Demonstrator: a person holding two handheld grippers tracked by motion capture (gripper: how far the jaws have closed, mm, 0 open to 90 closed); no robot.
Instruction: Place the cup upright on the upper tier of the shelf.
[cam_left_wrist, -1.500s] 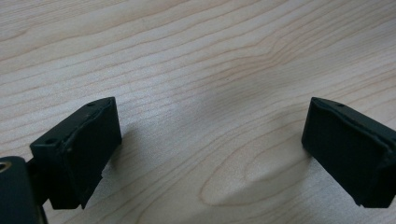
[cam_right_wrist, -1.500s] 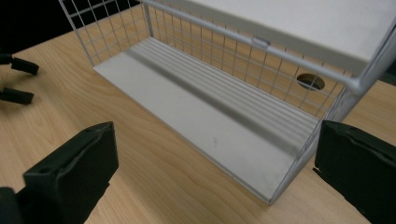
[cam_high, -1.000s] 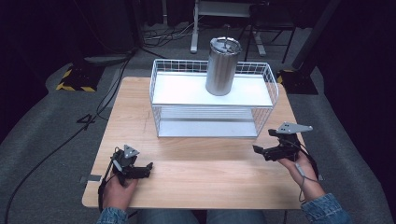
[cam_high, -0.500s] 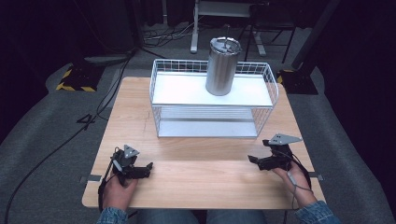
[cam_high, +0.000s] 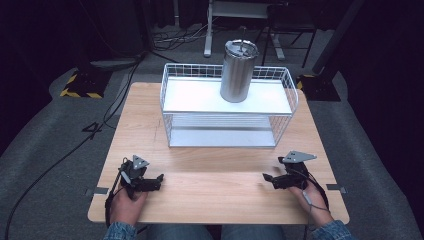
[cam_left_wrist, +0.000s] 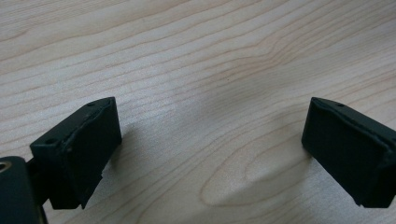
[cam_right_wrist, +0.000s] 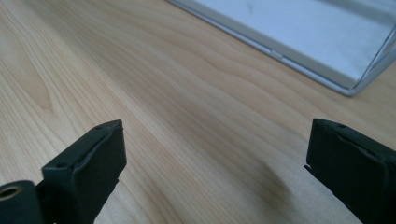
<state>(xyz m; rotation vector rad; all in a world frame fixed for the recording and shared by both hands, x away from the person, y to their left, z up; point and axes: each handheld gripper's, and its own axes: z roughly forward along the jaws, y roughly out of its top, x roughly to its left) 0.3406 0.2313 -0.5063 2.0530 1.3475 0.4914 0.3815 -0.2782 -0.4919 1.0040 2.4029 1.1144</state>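
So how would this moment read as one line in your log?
left gripper: open, on table | right gripper: open, low over table | steel cup: upright on rack top shelf

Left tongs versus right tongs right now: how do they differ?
The left tongs sit at the table's near left corner; the right tongs sit at its near right. The left tongs point right, over bare wood; the right tongs point left, and the right gripper view catches a corner of the wire rack ahead. Both are open, empty and low over the table.
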